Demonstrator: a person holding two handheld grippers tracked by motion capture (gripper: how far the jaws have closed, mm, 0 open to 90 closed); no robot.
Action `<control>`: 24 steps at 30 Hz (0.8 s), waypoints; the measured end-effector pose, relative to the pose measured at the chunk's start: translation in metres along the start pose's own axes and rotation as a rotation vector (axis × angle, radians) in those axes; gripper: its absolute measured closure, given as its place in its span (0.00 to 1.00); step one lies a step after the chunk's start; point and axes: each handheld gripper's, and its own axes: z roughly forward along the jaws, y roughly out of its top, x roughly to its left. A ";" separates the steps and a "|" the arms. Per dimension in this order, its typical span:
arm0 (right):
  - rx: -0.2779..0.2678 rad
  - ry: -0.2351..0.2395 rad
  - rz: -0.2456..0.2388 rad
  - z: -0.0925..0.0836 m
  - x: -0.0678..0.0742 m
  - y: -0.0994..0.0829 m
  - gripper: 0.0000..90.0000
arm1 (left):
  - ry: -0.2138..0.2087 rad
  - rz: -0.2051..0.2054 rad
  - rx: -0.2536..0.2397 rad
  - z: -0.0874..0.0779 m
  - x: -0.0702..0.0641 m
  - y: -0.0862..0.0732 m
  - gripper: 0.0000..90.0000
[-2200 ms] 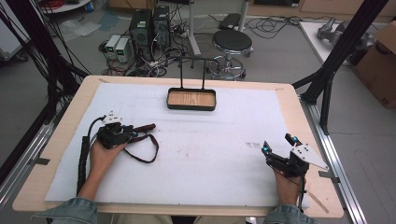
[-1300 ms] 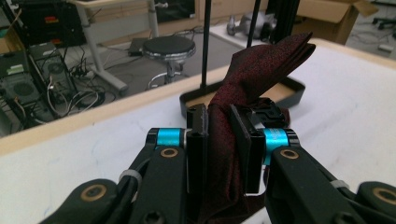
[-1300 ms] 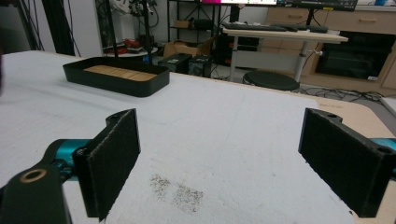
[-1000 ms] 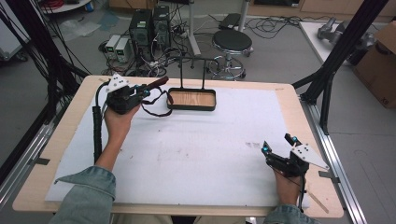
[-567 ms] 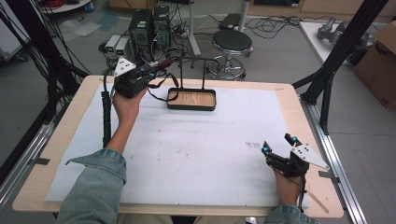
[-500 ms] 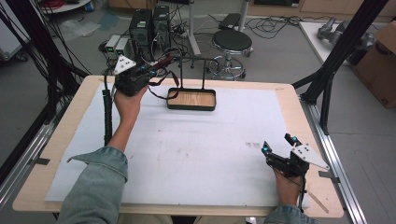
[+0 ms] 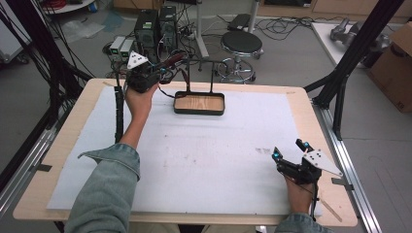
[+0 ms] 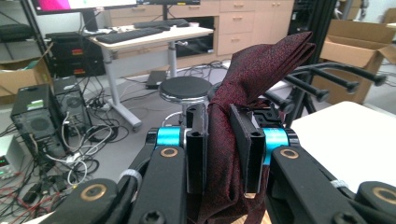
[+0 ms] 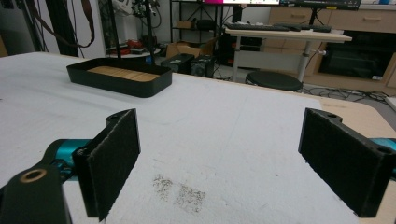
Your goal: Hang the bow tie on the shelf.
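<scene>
Dark red necktie (image 8: 243, 121) clamped in left tool (image 8: 218, 140), right tool (image 9: 219, 158) wide open, empty

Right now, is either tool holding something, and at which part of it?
The left tool grips a dark red necktie around its folded middle, between both jaws. The right tool is open, holding nothing.

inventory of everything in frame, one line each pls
tie: 1, dark red, clamped in the left gripper, held up beside the rack
rack: 1, black, rising from the tray
tray: 1, black with wood floor, far middle of table
sheet: 1, white, over the tabletop
stool: 1, black, floor beyond table
left gripper: 1, black and blue, raised at far left
right gripper: 1, black, open, resting near right
</scene>
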 end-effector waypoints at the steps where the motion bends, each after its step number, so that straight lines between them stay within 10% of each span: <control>1: 0.001 0.001 0.002 0.000 0.000 0.000 0.13 | -0.002 -0.005 0.005 0.002 0.001 -0.001 0.86; 24: 0.003 0.009 -0.001 0.001 0.000 0.000 0.13 | 0.043 -0.009 0.045 0.019 0.009 -0.011 0.85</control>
